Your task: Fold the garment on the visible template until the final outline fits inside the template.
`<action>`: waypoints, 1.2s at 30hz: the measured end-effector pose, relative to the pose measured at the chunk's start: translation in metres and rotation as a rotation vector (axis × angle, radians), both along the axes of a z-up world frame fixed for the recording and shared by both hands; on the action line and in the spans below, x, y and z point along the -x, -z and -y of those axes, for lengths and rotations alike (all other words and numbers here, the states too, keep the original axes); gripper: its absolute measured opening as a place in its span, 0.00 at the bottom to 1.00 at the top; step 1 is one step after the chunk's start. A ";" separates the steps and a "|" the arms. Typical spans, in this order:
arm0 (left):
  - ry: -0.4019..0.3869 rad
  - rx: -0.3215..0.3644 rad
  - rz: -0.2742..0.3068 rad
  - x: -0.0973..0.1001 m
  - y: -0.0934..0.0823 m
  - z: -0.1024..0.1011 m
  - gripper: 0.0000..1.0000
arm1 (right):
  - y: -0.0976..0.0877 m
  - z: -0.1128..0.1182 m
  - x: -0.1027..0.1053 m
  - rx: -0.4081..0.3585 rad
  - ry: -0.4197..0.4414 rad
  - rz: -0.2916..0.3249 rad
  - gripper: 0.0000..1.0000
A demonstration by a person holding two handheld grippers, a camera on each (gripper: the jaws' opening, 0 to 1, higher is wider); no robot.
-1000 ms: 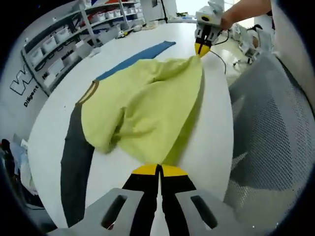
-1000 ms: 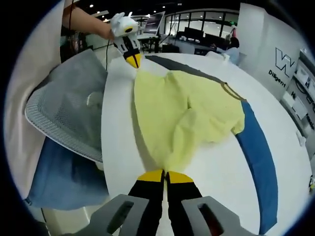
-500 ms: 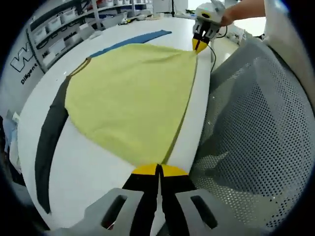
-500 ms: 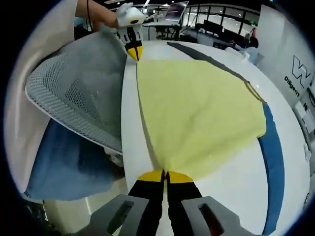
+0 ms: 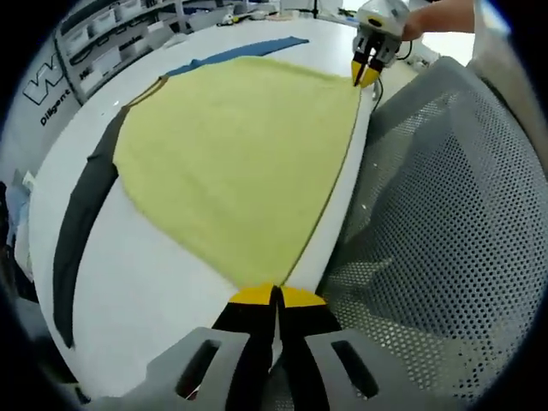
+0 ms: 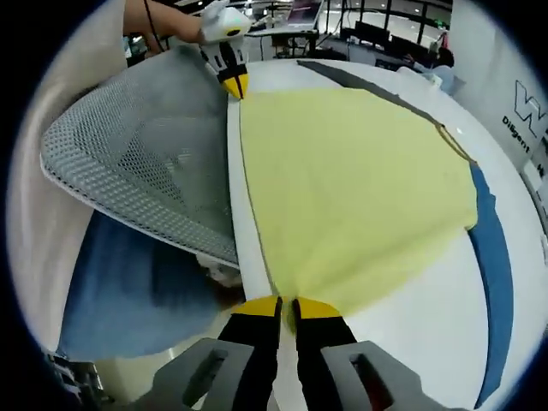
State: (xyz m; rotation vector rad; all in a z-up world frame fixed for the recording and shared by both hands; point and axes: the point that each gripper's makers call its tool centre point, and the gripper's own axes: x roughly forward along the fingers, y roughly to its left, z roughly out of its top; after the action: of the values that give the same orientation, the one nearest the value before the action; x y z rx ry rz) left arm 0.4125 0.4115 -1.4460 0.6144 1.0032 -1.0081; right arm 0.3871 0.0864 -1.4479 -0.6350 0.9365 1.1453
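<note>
Left gripper view showed one yellow garment [image 5: 235, 154], soft matte knit, spread flat in a rounded fan shape ahead of the left gripper [image 5: 276, 295]. Its two black jaws with yellow tips were pressed together on the near corner of the cloth, pinching it. The right gripper [image 5: 368, 75] sat far ahead and to the right of that claw, at the other end of the same straight hem, its yellow tips also clamped on the fabric, with a hand [image 5: 437, 15] behind it.

Two long sleeves lay out from under the yellow body: one dark grey sleeve [image 5: 79, 224] curving away to the left of the left gripper, and one blue sleeve [image 5: 240, 51] far ahead. The white table [image 5: 145, 300] under them was smooth and glossy, with a rounded edge. Just right of the claw stood one grey mesh chair back [image 5: 437, 223], perforated all over.

In the right gripper view the right gripper [image 6: 287, 306] had its jaws shut on the near corner of the garment [image 6: 351, 180], and the left gripper [image 6: 233, 81] held the far corner straight ahead. The blue sleeve [image 6: 495, 282] ran along the right, the dark grey sleeve [image 6: 360, 79] far ahead. Left of the claw were the mesh chair back [image 6: 141, 163] and one fold of blue denim [image 6: 128, 300].
</note>
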 end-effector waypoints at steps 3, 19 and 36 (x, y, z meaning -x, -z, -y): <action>-0.006 0.002 -0.009 0.000 0.000 0.000 0.00 | -0.005 0.008 0.000 -0.024 0.049 -0.034 0.00; -0.225 0.143 0.062 -0.048 -0.032 -0.018 0.14 | -0.030 0.119 -0.099 -0.073 0.534 0.138 0.10; -0.239 0.254 0.138 -0.101 -0.040 0.039 0.33 | -0.038 0.267 -0.185 -0.113 1.205 0.273 0.22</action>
State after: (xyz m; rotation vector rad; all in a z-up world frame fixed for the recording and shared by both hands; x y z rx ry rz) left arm 0.5134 0.3728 -1.4055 0.3399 0.7902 -0.8524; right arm 0.5724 -0.1810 -1.4101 -0.0481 0.7924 0.0248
